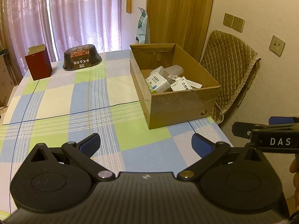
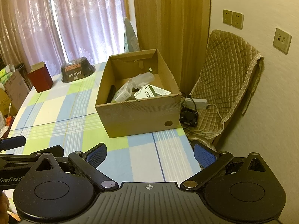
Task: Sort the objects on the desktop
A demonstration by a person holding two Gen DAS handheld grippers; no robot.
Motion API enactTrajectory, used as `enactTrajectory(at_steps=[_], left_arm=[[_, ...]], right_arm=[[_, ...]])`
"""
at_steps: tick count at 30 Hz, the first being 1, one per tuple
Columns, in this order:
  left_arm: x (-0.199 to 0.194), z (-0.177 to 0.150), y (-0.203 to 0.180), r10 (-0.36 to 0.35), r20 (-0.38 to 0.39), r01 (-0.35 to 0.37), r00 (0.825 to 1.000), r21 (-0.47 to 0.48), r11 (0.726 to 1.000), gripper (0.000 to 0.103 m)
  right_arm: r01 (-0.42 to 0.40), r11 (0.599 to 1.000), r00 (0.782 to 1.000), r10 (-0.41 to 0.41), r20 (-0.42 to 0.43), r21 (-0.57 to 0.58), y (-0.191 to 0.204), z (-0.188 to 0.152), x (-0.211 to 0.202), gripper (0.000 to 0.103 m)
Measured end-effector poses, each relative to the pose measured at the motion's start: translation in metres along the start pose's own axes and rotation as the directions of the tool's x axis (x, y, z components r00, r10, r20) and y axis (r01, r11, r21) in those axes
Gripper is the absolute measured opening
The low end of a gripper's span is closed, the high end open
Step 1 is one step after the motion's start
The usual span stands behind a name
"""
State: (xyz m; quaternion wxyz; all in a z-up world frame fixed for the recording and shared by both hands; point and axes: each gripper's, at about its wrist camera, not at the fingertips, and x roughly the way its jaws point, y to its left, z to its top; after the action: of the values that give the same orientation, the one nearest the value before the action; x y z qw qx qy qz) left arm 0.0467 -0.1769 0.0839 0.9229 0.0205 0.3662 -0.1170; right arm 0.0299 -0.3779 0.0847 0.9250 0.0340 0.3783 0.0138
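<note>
risks first, from the left side of the tabletop (image 1: pixel 56 100) across. the red box (image 1: pixel 38 64) stands upright near the far left edge, tall and narrow, so we judge a careless sideways nudge would tip it or push it off. just right of it the dark bowl-shaped package (image 1: pixel 82 59) sits upside down; its sloped, glossy walls look likely to slip out of a pinch unless we grip low and square.

our left claw (image 1: pixel 145 143) hangs over the near checked cloth with its fingers spread wide and nothing between them. both leftover things are well apart from it, so a long reach is needed, and dragging on the cloth could wrinkle it and shift them.

further right, the cardboard box (image 1: pixel 179 108) already holds small white cartons and a clear container, piled loosely; dropping something bulky in could crush or spill them.

our right claw (image 2: pixel 150 155) is likewise spread and empty, near the tabletop's right edge, close beside the left one, so the two could collide.
</note>
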Motion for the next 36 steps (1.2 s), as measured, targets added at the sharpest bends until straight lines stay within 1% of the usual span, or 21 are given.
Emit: enactTrajectory(at_steps=[36], left_arm=[[0.002, -0.0028, 0.0035, 0.017, -0.005, -0.017, 1.0, -0.006, 1.0, 0.102]], right_arm=[[0.006, 1.0, 1.0, -0.006, -0.003, -0.011, 0.0019, 0.0002, -0.0006, 0.102]])
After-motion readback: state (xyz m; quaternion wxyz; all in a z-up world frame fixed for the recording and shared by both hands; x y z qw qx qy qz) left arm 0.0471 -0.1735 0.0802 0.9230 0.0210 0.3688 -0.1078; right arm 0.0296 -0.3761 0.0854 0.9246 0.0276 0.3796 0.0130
